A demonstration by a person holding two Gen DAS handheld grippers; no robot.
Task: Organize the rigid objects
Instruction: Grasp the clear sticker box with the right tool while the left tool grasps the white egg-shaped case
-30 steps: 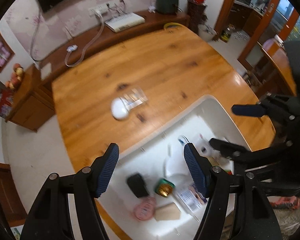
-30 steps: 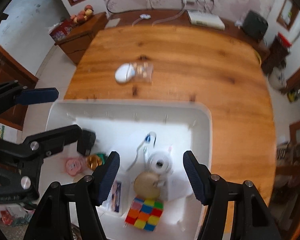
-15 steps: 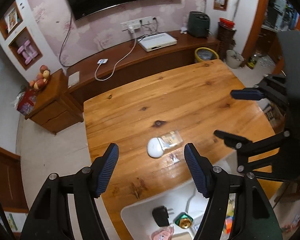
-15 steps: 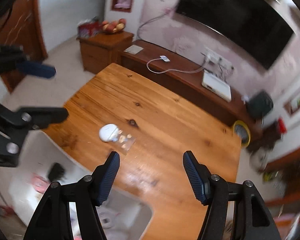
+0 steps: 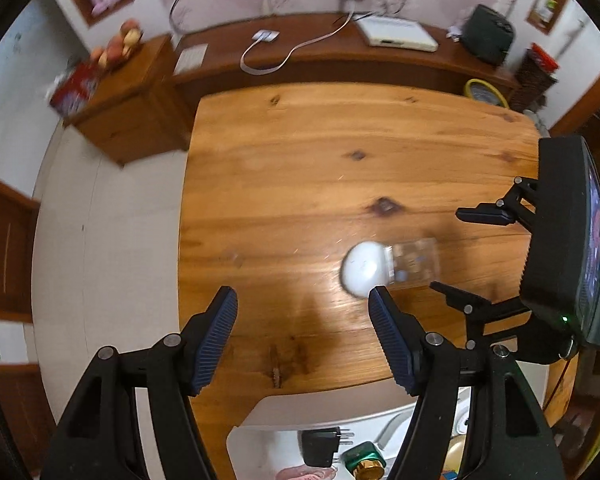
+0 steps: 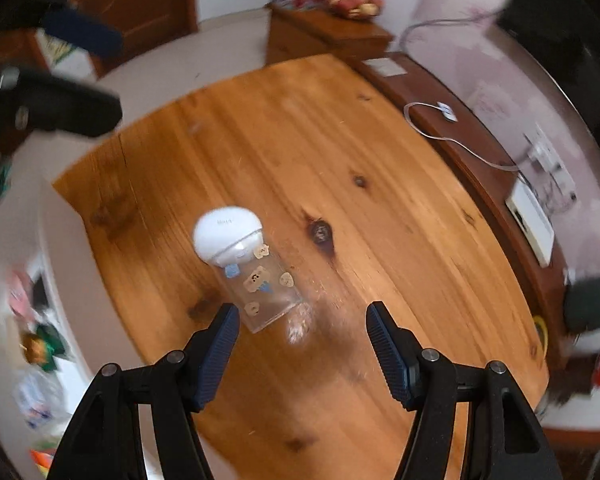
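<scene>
A clear plastic cup [image 6: 262,290] with a white domed lid [image 6: 228,233] lies on its side on the wooden table [image 6: 380,220], little cartoon stickers showing along its wall. Seen from the right wrist, it sits just ahead of the right gripper [image 6: 302,322], its open base end near the tip of the left-hand finger, the lid end pointing away. Nothing is between those jaws; they stand apart and empty over bare wood.

From the left wrist, the same cup [image 5: 414,262] and its lid [image 5: 364,268] lie just beyond the tip of the right-hand finger of the left gripper [image 5: 302,306], off to that side and not between the jaws. This gripper too is spread and holds nothing. The right gripper [image 5: 460,256] shows on the far side of the cup.

Behind the left gripper's fingers, at the near table edge, is a white tray [image 5: 260,420] holding a black plug adapter [image 5: 320,446], a green and gold item [image 5: 364,460] and something pink [image 5: 304,474]; the rest is hidden by the fingers. Past the table runs a long low wooden cabinet [image 5: 300,60] carrying a white box [image 5: 398,32] and a looping white cable [image 5: 284,56].
</scene>
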